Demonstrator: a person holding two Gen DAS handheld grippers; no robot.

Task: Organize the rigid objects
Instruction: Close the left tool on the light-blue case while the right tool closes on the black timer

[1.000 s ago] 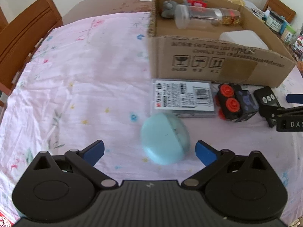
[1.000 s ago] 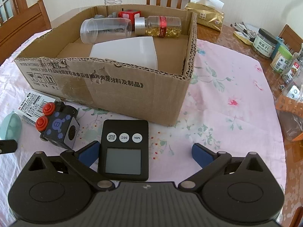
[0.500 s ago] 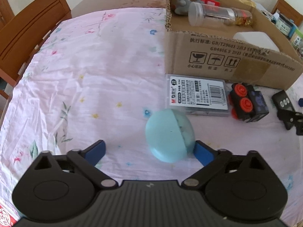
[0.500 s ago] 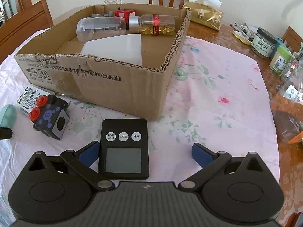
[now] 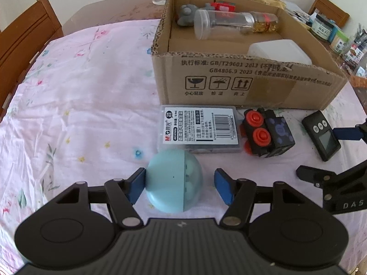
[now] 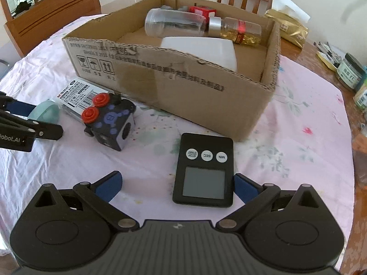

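Near the front edge of the surface point(image 5: 68, 105), the left tongs point(image 5: 180, 184) had moved in around the round blue case point(image 5: 174, 181). Its left pad touched the case; the right pad stood just apart, so they were open. The right tongs point(image 6: 176, 184), open too, had slid sideways, so the black timer point(image 6: 204, 171) touched the right pad. Both looked ready to grab, then go into the cardboard box point(image 6: 183, 84).
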